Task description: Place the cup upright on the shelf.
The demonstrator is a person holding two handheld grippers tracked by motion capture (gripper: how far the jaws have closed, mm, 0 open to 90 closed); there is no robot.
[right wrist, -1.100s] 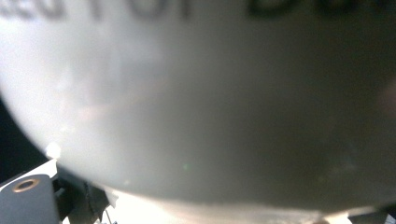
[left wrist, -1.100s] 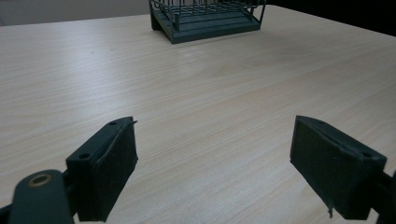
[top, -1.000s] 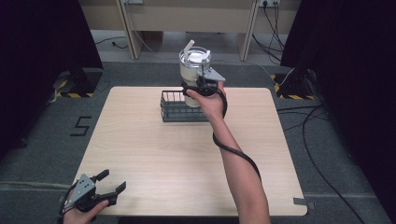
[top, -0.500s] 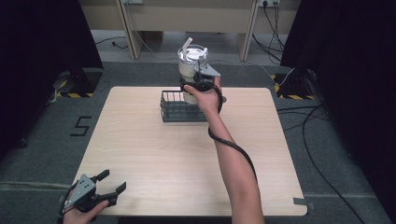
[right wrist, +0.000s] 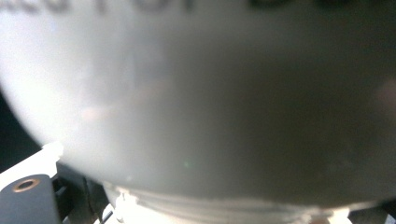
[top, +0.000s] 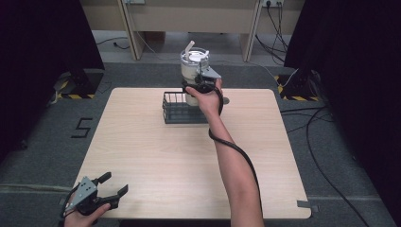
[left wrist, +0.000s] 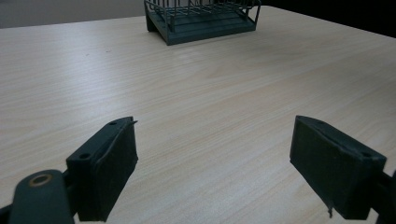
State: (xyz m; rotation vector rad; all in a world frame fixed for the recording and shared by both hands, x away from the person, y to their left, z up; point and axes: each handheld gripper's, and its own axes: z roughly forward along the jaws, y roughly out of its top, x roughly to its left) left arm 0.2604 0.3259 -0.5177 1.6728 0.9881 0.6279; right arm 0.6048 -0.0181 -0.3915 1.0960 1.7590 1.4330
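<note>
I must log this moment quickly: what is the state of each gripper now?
Left gripper: open, holding nothing, at the near table edge.
Right gripper: shut on the white jar, held above the wire basket.

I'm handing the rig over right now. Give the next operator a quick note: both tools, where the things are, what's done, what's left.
Right tool: shut on the white lidded container, held above the far end of the wire basket.
Left tool: open, holding nothing, at the table's near left corner.
Done: container gripped and lifted.
Left: probably carry it to its spot and release; whether it goes into or comes out of the basket cannot be told.
</note>
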